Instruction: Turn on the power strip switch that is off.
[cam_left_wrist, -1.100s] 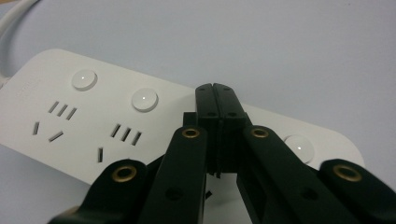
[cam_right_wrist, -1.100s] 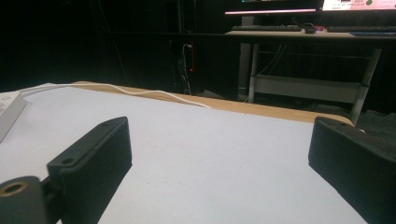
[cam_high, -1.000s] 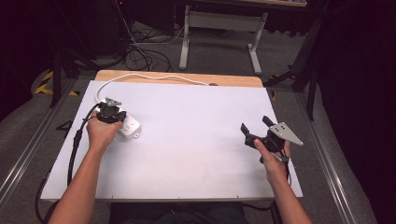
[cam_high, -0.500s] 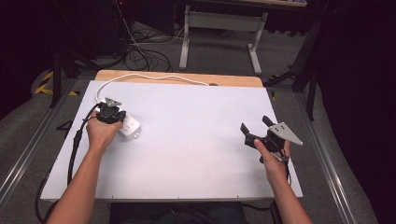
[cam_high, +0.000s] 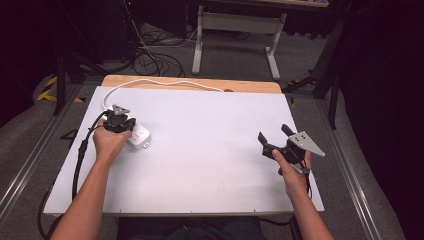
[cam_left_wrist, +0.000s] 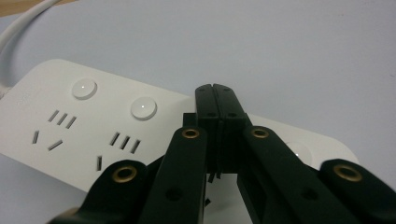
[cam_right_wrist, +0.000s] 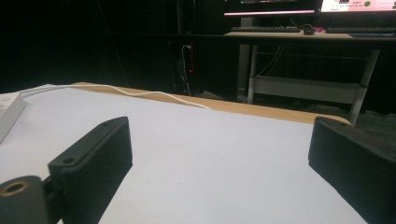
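Jaws of the left tool are pressed flat together with nothing between them, their tips poised over the white power strip; whether they touch its top face cannot be told; in the high view this tool sits in the left hand at the left part of the table, right over the strip; the strip's top shows round white buttons and rows of socket slots; its white cord runs from the strip's far end along the table's back edge, beside a bare wooden strip; the right tool is well apart from all this, held in the right hand near the table's right edge, jaws spread wide and empty over bare white surface; its own view looks across the table toward the cord and a dark room with a desk frame beyond.
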